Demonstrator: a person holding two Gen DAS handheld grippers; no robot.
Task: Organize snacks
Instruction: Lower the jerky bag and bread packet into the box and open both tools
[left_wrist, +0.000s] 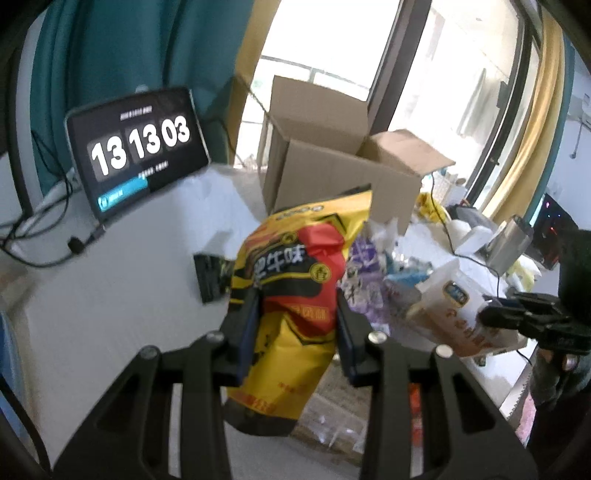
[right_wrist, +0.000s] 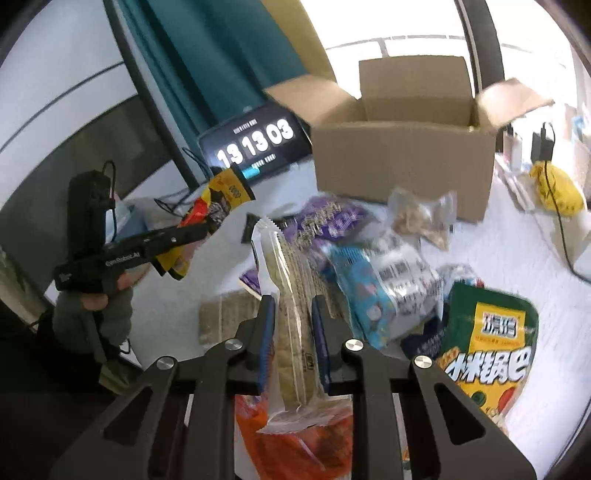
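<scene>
Open cardboard box (right_wrist: 402, 162) rim—just beyond snack pile (right_wrist: 369, 266).

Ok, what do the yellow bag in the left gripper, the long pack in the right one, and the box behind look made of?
Yellow snack bag: glossy printed plastic film, judging by its crinkles and sheen. Long cracker pack: clear plastic wrapper with serrated sealed ends; pale crackers show through. Cardboard box: matte brown corrugated cardboard, flaps open. Both grippers are clamped on their packs.
</scene>
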